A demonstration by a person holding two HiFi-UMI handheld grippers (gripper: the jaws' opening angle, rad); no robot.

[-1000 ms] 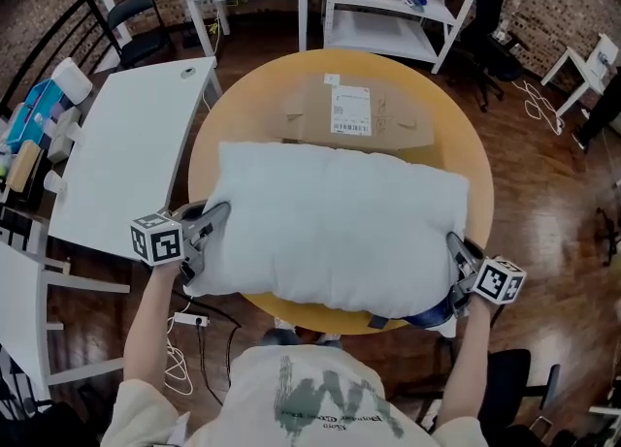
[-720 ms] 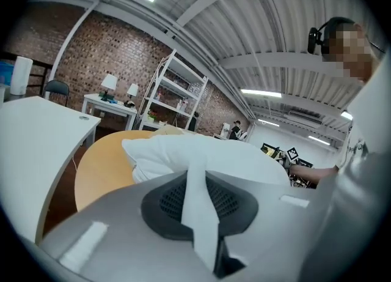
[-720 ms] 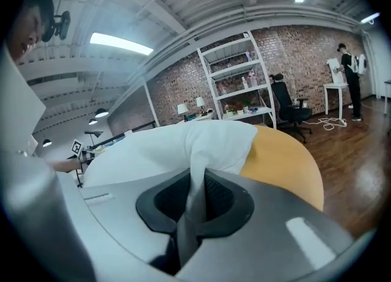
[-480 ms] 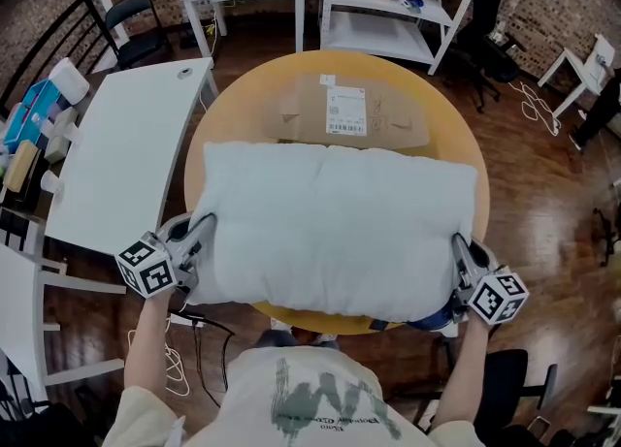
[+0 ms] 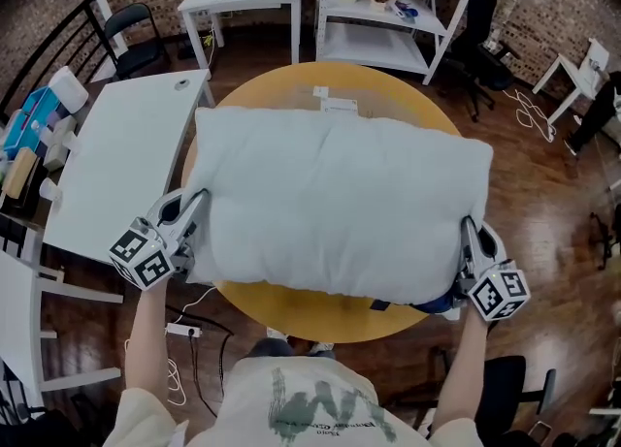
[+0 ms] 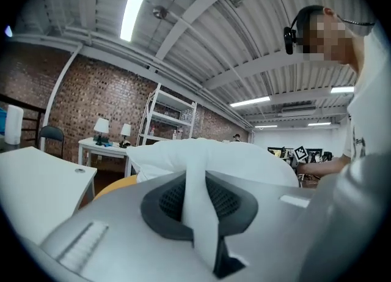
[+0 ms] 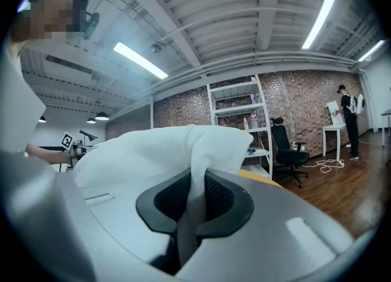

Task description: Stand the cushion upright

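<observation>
Cushion [image 5: 335, 207] is held above the round table [image 5: 291, 304] in the head view, with a white table [image 5: 126, 159] at its left. It sits higher than before and now hides nearly all of the cardboard box [image 5: 338, 104]. In the left gripper view, the left gripper [image 6: 195, 204] has its jaws pinched on a corner fold. In the right gripper view, the right gripper [image 7: 192, 207] likewise clamps fabric.

**Wearer:** pale cream T-shirt [image 5: 310, 401] with short sleeves and a dark green graphic printed across the chest. Black headset [image 6: 288, 30] with a thin band over the head.

**Left claw** [image 5: 191, 214]: light grey moulded shell. Black mesh-textured pads [image 6: 169, 201] sit in a dark rounded recess, and the housing has a patch of fine ribbing. Rear marker cube [image 5: 146, 255] is white with black square patterns.

**Right claw** [image 5: 472, 241]: same grey shell and black mesh pads. Second cube [image 5: 499, 293] is patterned alike.
</observation>
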